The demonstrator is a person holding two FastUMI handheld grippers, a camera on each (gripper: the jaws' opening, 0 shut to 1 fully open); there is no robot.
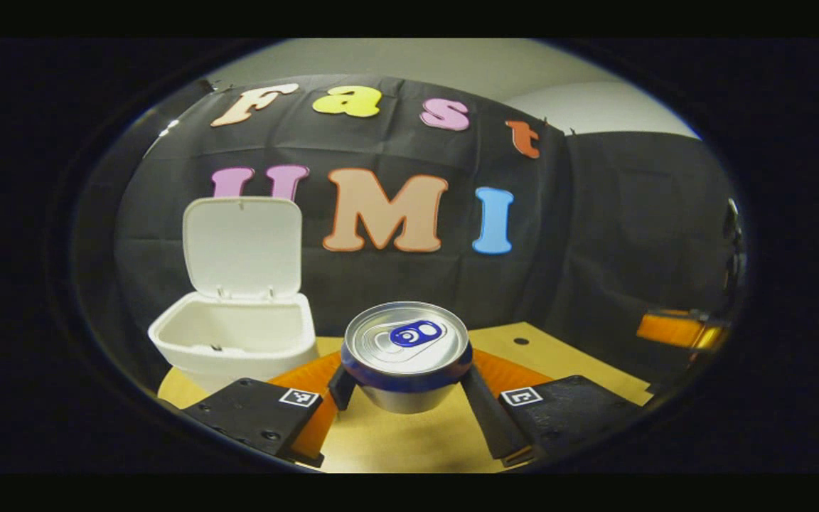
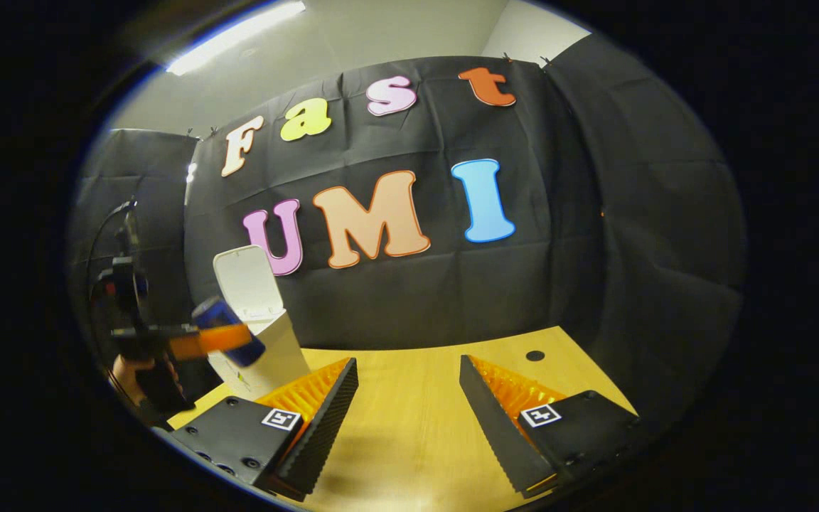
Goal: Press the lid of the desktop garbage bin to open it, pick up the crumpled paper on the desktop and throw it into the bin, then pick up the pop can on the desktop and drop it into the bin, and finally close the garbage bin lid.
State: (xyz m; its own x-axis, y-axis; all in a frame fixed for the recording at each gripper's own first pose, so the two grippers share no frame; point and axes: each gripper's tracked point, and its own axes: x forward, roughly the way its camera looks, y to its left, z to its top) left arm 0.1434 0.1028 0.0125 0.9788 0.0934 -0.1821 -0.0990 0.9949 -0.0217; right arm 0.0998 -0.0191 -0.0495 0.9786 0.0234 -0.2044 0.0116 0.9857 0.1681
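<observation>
In the left gripper view, the left gripper [image 1: 407,387] holds the pop can [image 1: 407,355] between its two fingers, both pressed on its sides, top end facing the camera, lifted above the tabletop [image 1: 409,441]. Behind the can and to its left stands the white garbage bin [image 1: 235,341], its lid [image 1: 242,245] raised upright. In the right gripper view, the right gripper [image 2: 409,398] is wide apart and holds nothing, above the tabletop. Farther off at the left, the can is held just in front of the bin.
</observation>
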